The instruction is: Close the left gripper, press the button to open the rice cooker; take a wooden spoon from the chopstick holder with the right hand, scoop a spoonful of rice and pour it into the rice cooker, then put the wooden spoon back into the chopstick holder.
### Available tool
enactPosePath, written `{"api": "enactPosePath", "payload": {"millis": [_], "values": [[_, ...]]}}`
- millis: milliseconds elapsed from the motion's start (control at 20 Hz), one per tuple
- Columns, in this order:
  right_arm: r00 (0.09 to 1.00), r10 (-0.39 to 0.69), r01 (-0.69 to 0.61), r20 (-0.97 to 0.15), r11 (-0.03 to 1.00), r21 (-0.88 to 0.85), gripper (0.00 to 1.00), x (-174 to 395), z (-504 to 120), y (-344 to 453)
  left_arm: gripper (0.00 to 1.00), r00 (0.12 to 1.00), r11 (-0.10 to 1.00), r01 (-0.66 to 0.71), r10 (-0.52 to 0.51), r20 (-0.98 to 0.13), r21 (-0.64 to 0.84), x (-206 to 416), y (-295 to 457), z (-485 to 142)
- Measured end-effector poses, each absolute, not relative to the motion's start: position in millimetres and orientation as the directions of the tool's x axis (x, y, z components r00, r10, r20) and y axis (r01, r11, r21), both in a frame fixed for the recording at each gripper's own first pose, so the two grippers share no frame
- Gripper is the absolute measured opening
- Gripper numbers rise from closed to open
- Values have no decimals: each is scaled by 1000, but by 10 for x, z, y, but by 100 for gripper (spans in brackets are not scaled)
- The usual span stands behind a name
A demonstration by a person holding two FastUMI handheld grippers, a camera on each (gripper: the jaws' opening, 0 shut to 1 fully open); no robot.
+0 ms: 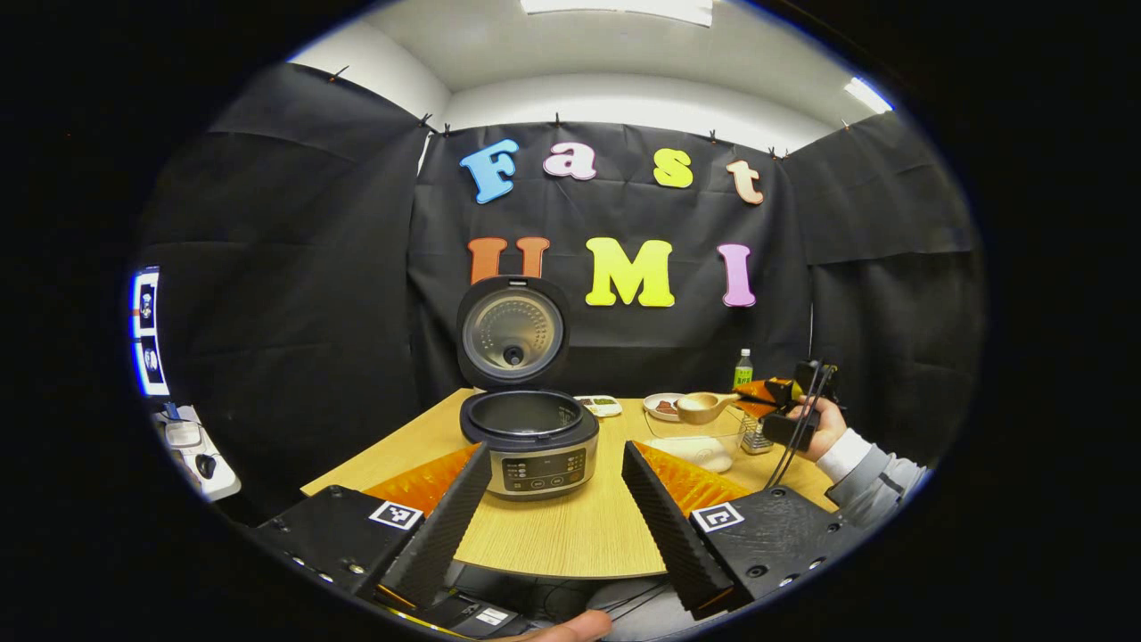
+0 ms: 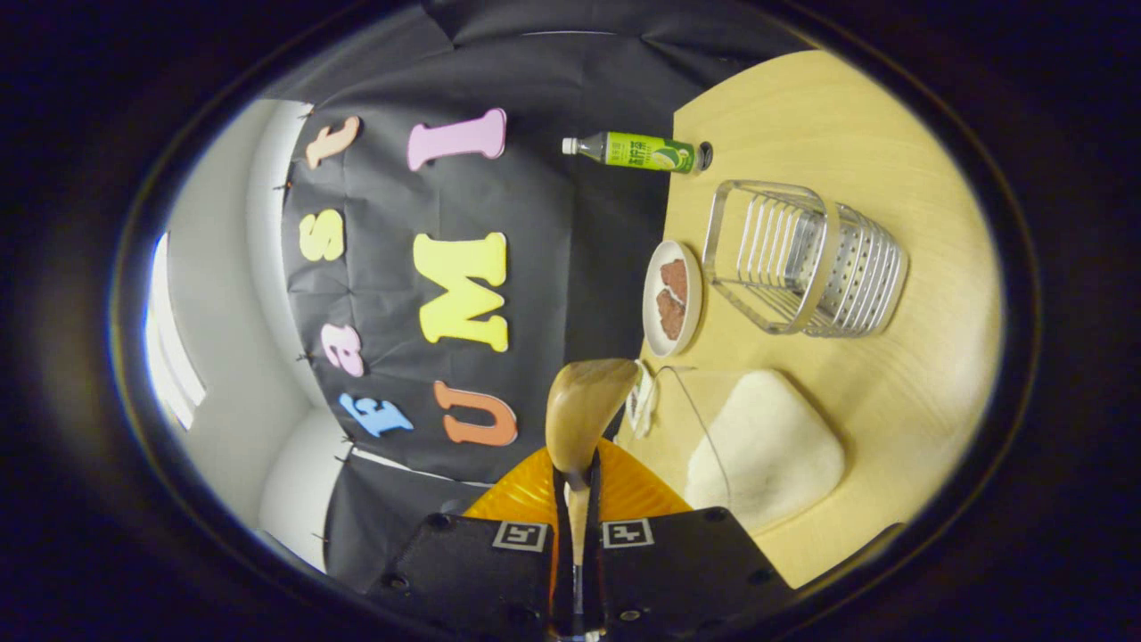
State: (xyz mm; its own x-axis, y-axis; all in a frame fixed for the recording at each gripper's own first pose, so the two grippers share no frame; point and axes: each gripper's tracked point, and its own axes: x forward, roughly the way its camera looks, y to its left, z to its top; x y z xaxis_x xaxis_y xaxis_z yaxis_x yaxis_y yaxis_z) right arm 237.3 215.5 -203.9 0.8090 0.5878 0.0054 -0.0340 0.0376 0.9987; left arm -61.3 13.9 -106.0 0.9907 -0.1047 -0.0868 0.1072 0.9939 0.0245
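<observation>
Over table [image 1: 570, 535]: rice cooker [image 1: 531, 441] lid up; your left claw [image 1: 554, 499] wide open, empty. Right claw [image 2: 578, 526] clamped on wooden spoon [image 2: 584, 406]. Next: dip bowl into rice container [image 2: 762, 446], scoop.

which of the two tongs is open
The left tongs, fingers spread wide before the rice cooker; the right tongs are shut on the wooden spoon.

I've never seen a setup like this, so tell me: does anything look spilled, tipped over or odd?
Nothing stands out. The black rice cooker stands upright with its lid open, the white rice sits heaped inside its clear container, and the right claw holds the wooden spoon by its handle. No spill shows on the wooden table.
</observation>
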Motion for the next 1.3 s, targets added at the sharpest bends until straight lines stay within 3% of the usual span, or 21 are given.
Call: {"api": "enactPosePath", "payload": {"millis": [350, 600, 900, 1300], "values": [[762, 643, -112, 78, 11, 994, 9, 2152, -1409, 2737, 94, 994, 996, 90, -88, -61, 26, -728, 309, -964], [725, 684, -179, 86, 66, 982, 8, 2016, -1134, 3291, 94, 996, 997, 67, -64, -55, 44, -774, 476, -950], [748, 664, -288, 16, 302, 909, 9, 2050, -1048, 3903, 94, 998, 997, 56, -54, -36, 57, -850, 596, -886], [738, 670, -398, -82, 530, 749, 9, 2185, -1035, 4591, 94, 999, 995, 5, -1, -40, 95, -866, 832, -991]]}}
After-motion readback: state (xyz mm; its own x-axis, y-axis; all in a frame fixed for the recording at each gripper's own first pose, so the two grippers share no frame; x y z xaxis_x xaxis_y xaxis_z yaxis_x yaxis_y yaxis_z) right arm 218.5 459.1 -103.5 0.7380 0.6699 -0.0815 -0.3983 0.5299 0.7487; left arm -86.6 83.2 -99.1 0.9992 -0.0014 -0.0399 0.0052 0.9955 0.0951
